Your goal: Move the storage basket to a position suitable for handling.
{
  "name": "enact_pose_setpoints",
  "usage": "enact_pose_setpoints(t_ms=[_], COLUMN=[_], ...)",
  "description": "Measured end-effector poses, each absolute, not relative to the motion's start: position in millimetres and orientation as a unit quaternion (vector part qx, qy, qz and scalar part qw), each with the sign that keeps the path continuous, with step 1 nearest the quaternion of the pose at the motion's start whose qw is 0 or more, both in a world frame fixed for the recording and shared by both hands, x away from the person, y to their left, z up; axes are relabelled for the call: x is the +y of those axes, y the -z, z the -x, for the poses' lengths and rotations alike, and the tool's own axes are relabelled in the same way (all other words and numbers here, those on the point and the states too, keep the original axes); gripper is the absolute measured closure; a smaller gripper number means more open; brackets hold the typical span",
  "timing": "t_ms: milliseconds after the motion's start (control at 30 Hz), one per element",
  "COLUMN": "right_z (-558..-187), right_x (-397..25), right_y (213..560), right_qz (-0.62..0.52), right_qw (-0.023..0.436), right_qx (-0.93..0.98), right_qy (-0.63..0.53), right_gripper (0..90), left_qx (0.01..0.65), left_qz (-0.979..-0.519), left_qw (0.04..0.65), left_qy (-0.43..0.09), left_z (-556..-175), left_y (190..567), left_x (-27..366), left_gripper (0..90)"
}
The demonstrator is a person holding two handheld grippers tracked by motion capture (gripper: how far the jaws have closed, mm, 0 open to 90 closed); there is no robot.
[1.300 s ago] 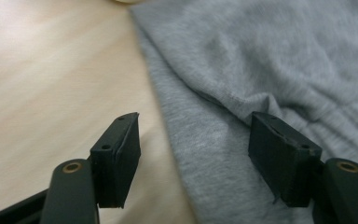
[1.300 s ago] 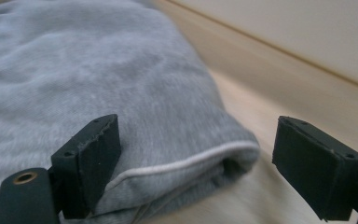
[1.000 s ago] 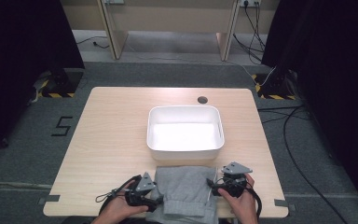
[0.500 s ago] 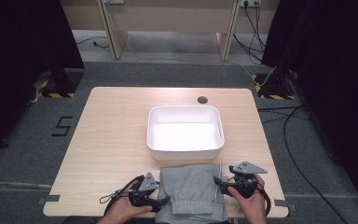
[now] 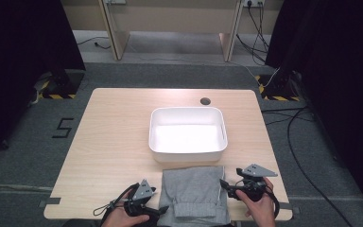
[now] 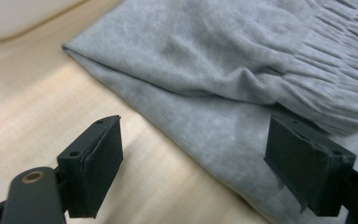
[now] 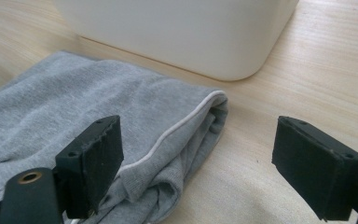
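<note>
A folded grey garment (image 5: 194, 193) lies at the table's near edge, just in front of a white tub (image 5: 188, 134). Its ribbed band (image 6: 335, 84) runs along the near side, and a white piping line (image 7: 177, 130) edges its right fold. My left gripper (image 5: 163, 209) stands open at the garment's left edge, one jaw over bare wood and the other over the cloth (image 6: 205, 60). At the garment's right edge my right gripper (image 5: 224, 184) is open too, its jaws straddling the fold (image 7: 135, 116). Nothing is held.
The white tub (image 7: 177, 32) is empty and stands mid-table, close behind the garment. A dark cable hole (image 5: 205, 100) sits near the table's far edge. Bare wood (image 5: 108, 137) spreads to the left and right of the tub. Cables trail over the floor at right.
The garment has been spread wider and flatter. Both grippers have let go and moved outward to its left and right edges, now standing open.
</note>
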State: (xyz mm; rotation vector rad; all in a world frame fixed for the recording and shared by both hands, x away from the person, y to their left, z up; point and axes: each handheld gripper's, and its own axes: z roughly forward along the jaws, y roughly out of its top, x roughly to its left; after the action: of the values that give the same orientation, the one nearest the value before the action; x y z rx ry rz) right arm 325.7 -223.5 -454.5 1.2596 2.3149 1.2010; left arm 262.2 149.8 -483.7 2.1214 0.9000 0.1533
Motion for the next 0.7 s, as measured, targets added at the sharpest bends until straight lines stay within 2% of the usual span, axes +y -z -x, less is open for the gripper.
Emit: enact_pose_setpoints(t_ms=[300, 700], right_z=[-327, -326], right_x=[-228, -226], right_y=[455, 454], right_qz=[-0.431, -0.427], right_qw=[0.116, 0.114], right_qx=[0.789, 0.791], right_qy=[-0.422, -0.424], right_gripper=[16.2, 16.4], left_qx=[0.361, 0.335], left_qz=[-0.835, -0.846], left_qw=[0.413, 0.410], left_qy=[-0.039, -0.065], left_z=[-250, -237], left_y=[487, 490], left_x=[143, 126], left_gripper=[15.4, 14.3])
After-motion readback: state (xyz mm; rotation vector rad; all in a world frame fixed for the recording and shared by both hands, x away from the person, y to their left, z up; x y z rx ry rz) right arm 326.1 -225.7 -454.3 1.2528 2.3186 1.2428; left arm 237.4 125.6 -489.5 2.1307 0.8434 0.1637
